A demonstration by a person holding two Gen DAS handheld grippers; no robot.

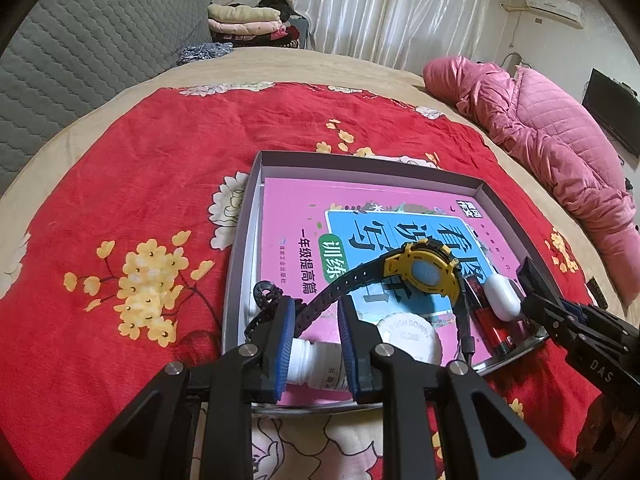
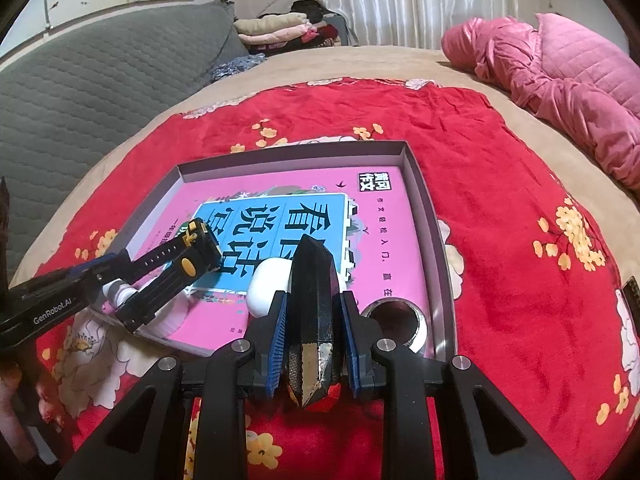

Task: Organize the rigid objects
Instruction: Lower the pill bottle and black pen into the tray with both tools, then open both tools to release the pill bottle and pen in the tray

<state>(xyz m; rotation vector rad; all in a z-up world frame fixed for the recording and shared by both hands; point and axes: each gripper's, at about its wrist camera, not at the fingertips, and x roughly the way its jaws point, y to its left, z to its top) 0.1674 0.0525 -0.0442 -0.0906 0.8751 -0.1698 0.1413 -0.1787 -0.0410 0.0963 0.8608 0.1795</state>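
Note:
A grey tray (image 1: 240,240) (image 2: 424,200) on the red floral cloth holds a pink book (image 1: 288,216) (image 2: 392,240). My left gripper (image 1: 316,308) (image 2: 124,284) sits at the tray's near left corner, with its blue pads closed on a white bottle (image 1: 312,362) (image 2: 120,292) lying there. A yellow-and-black watch (image 1: 420,272) (image 2: 200,240) arches over the book, and its strap crosses just past the left fingertips. My right gripper (image 2: 314,300) (image 1: 532,308) is shut on a black pointed object (image 2: 312,280) (image 1: 530,272), beside a white earbud case (image 2: 266,288) (image 1: 502,294).
A round white lid (image 1: 408,338), a red cylinder (image 1: 496,332) and a metal ring (image 2: 394,320) also lie in the tray. A pink quilted coat (image 1: 560,148) rests at the bed's right. A grey padded headboard (image 1: 80,60) and folded clothes (image 1: 244,24) stand behind.

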